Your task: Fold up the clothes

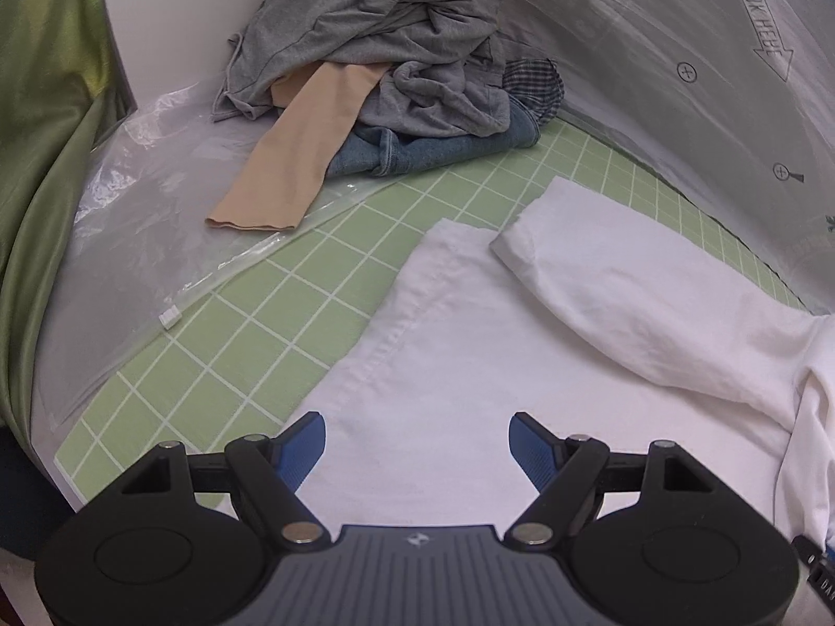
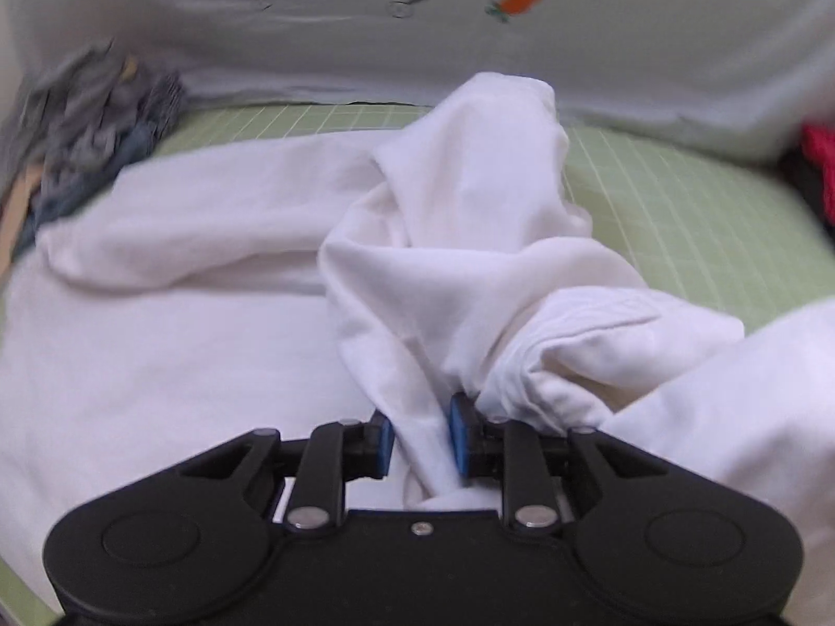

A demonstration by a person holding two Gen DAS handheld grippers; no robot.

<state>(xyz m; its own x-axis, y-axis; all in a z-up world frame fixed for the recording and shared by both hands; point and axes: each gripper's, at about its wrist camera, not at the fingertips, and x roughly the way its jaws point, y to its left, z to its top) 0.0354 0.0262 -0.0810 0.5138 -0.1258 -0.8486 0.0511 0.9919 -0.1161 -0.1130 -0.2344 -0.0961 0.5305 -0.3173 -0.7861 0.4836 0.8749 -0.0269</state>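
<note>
A white shirt (image 1: 469, 354) lies spread on the green grid mat (image 1: 250, 323). The right gripper (image 2: 420, 443) pinches a bunched fold of the shirt between its blue pads. The left gripper (image 1: 417, 448) hangs over the shirt with its jaws spread wide and nothing between them. A pile of clothes (image 1: 386, 62) sits at the mat's far corner.

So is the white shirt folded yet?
Not yet. The white shirt lies mostly spread on the green mat, one part bunched in the right gripper.
</note>
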